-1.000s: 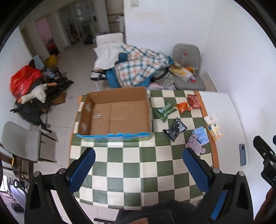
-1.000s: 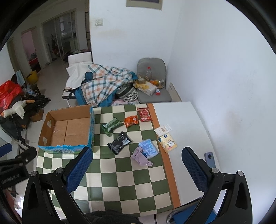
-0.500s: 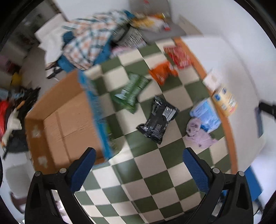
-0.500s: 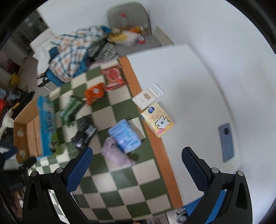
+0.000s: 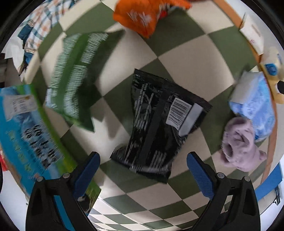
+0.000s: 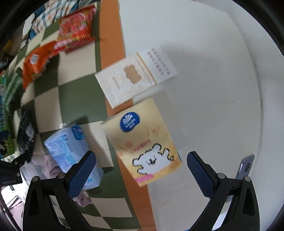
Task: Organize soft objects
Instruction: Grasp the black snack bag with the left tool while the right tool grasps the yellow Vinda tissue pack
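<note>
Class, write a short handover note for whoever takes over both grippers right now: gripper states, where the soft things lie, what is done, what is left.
Left gripper: empty, jaws closing, above the black packet.
Right gripper: open, empty, above the yellow tissue pack.
Green packet, orange packet, blue tissue pack and purple plush toy lie on the checked cloth; the box stands at its edge.
Done: nothing visibly.
Left: everything.

Black packet [image 5: 159,122], orange packet [image 5: 142,16], green-and-cream checked cloth [image 5: 186,58]

Black snack pouch [image 5: 160,122] flat, barcode side up, on checkered surface [image 5: 193,58]; green pouch [image 5: 74,78] left, purple plush toy [image 5: 238,144] right.
</note>
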The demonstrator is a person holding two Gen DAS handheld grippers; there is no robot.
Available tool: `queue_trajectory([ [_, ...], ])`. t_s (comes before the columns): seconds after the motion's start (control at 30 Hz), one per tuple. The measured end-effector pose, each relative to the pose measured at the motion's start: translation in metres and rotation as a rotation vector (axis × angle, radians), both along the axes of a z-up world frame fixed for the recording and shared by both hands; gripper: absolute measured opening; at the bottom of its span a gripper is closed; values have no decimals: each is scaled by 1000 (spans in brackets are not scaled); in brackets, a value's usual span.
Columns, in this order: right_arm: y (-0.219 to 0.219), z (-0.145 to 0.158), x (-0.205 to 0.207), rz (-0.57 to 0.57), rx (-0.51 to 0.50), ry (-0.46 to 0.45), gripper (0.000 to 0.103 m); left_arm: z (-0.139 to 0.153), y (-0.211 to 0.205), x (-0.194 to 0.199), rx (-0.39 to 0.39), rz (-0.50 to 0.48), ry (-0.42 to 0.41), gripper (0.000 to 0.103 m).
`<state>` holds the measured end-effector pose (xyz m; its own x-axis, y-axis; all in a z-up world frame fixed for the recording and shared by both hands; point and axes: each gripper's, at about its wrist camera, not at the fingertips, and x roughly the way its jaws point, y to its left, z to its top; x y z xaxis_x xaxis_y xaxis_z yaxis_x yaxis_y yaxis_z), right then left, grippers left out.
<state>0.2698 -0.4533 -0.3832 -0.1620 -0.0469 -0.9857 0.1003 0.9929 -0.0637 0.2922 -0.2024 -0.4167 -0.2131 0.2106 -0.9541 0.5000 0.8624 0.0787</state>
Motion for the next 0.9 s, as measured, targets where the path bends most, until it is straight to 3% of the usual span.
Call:
queue_trajectory([
  [0.03, -2, -9, 2, 4, 1, 10, 103, -5, 0, 1, 10, 0, 6, 85],
  [0.1, -5, -21, 4, -2, 8, 18, 103, -14, -1, 1, 5, 9, 35, 76],
  [0.23, -15, -44, 8, -45, 44, 25, 99, -13, -3, -1, 0, 17, 6, 70],
  [0.3, -19, -53, 10, -59, 43, 23, 88, -8, -1, -8, -4, 30, -8, 68],
  [0.47, -22, -67, 7, -89, 45, 19, 74, -3, 11, -19, -39, 111, -8, 64],
  [0.6, -15, -65, -1, -80, 11, 31, 71, -1, 23, -30, -62, 149, -8, 61],
  [0.63, -15, -67, -3, -88, 12, 29, 71, 1, 27, -32, -67, 159, -7, 54],
  [0.9, -5, -44, -28, -166, 67, -46, 71, 43, 55, -45, -120, 239, -76, 47],
])
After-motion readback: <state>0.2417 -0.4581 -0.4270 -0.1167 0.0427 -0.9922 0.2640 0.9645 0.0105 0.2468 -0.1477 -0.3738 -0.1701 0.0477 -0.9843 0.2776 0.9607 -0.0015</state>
